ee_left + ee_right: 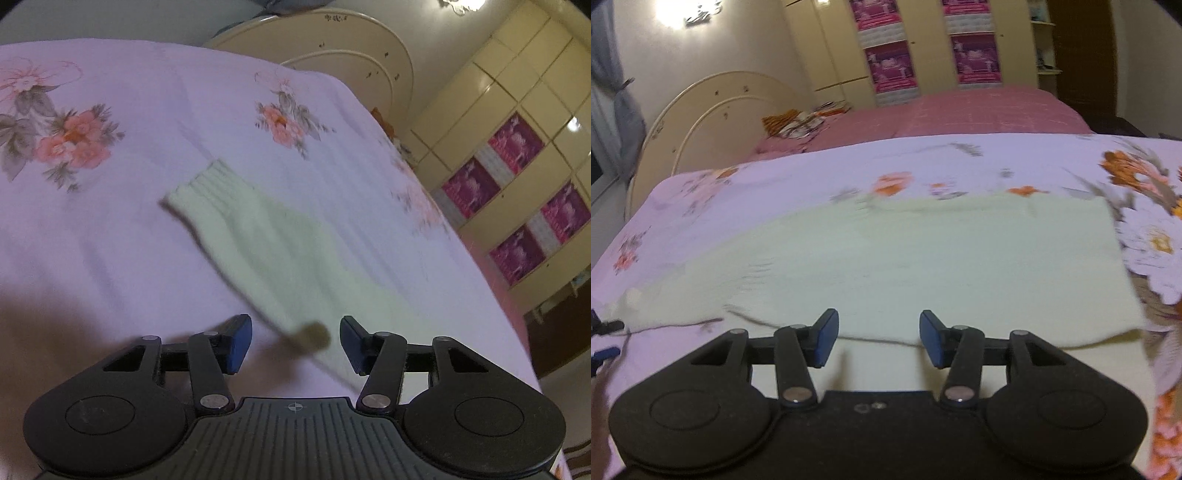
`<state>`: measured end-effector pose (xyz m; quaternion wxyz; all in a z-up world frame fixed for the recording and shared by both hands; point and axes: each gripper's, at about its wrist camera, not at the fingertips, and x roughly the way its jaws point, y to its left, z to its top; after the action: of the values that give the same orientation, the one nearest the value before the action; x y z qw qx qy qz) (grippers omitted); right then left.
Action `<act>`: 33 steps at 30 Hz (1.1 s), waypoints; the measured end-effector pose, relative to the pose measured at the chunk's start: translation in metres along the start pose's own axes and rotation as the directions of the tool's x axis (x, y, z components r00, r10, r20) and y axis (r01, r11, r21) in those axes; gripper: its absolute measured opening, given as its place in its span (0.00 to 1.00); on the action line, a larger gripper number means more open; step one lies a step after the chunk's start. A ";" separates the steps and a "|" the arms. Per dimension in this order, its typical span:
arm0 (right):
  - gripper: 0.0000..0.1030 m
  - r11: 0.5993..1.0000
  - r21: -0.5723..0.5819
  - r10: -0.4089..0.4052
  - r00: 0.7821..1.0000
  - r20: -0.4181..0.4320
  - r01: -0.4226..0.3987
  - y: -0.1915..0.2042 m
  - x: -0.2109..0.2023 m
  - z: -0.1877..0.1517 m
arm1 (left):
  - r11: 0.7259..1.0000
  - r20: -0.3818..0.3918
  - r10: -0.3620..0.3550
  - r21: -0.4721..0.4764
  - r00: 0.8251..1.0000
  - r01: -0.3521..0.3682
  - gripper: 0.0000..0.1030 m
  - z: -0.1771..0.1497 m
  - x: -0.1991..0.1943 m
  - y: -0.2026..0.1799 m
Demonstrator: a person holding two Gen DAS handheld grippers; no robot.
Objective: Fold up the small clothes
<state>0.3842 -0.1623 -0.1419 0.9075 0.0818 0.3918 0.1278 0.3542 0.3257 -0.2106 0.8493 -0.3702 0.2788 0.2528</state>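
Note:
A pale green knitted garment lies spread flat on a floral bedsheet. In the left wrist view its ribbed sleeve cuff points up and left, and the sleeve runs down towards my left gripper. That gripper is open and empty, its jaws either side of the sleeve's near edge. My right gripper is open and empty just above the garment's near hem. The left gripper's tips show at the left edge of the right wrist view.
The white floral sheet covers the work surface. A pink bedspread lies beyond it, with a cream headboard and patterned cloth. Cream wardrobes with magenta panels stand behind.

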 end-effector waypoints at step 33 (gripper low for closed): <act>0.50 0.991 0.111 -0.081 0.995 0.058 0.075 -0.047 -0.019 0.001 | 0.560 -0.514 -0.422 0.499 0.747 0.661 0.04 -0.189 0.015 -0.337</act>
<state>0.3805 -0.2124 -0.1399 0.9177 0.1198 0.3726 0.0680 0.5255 -0.0181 -0.1643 0.8969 -0.1542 0.3592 -0.2069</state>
